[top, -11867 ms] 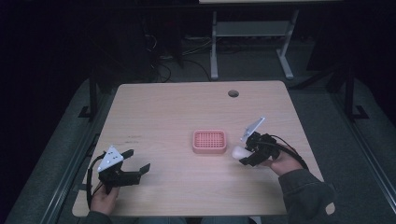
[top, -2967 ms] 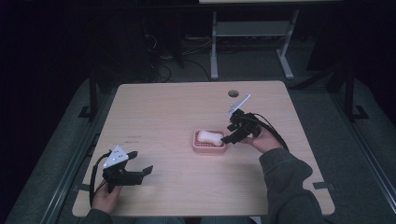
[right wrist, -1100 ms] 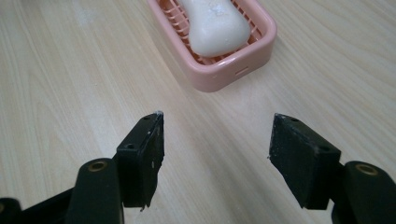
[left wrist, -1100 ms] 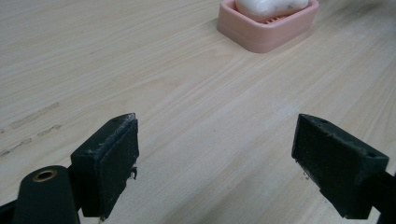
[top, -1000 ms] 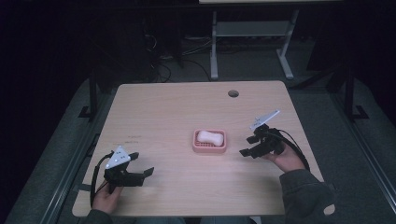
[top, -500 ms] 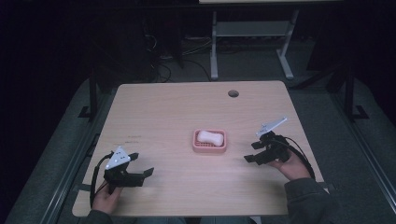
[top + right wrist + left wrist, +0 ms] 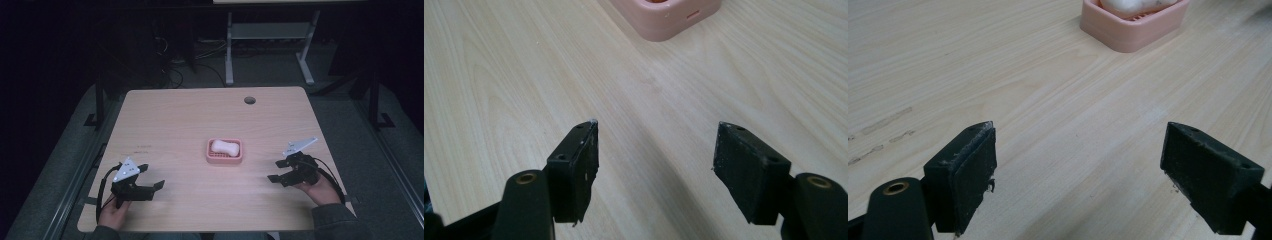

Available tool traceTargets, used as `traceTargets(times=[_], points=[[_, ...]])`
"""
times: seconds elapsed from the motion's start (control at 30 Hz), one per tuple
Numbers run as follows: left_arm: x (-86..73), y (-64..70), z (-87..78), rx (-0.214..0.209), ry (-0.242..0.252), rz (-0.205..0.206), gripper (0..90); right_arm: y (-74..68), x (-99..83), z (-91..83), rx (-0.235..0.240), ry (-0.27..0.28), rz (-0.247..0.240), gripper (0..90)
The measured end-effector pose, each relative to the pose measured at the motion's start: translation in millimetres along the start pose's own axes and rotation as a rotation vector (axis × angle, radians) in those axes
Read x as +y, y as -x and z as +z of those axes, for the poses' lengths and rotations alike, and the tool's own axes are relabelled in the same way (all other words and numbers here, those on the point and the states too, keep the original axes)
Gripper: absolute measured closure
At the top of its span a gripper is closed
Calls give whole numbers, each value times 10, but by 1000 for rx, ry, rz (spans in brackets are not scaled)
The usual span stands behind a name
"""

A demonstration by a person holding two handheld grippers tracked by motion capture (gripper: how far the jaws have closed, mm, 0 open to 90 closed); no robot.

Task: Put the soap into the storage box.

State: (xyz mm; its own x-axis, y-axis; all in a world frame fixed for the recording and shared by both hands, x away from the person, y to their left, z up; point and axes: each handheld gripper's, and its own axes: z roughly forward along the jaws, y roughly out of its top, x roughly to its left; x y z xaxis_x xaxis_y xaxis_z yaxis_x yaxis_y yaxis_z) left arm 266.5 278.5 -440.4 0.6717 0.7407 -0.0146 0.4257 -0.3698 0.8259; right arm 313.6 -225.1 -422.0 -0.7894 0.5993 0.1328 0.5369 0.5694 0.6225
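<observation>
The table (image 7: 200,120) is pale matt wood grain, the pink soap dish (image 7: 224,151) smooth plastic.

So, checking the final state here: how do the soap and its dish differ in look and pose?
The soap is white, rounded and solid; the dish is pink, squarish and hollow with raised walls. The soap lies inside the dish, while the dish sits flat on the table. Neither is touched by a gripper.

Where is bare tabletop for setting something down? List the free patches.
Free: the far half between the pink soap dish and the cable hole; the strip between the dish and the left hand-held gripper; the near middle before the right hand-held gripper. Crowded: just the dish, holding white soap.
</observation>
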Motion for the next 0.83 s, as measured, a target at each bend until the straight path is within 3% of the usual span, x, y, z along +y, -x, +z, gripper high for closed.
traceTargets(times=[0.5, 0.67, 0.77, 0.8, 0.83], points=[[-3, -2, -13, -3, 3, 6, 145, -147, -309, -42, -13, 29, 15, 337], [1, 12, -2, -6, 6, 7, 145, -252, -547, -37, -48, 116, 35, 317], [10, 16, 12, -10, 8, 10, 144, -299, -594, -64, -77, 124, 3, 332], [10, 26, 18, -14, 4, 12, 145, -333, -629, -86, -96, 170, -18, 345], [10, 26, 18, -14, 4, 12, 145, -333, -629, -86, -96, 170, -18, 345]])
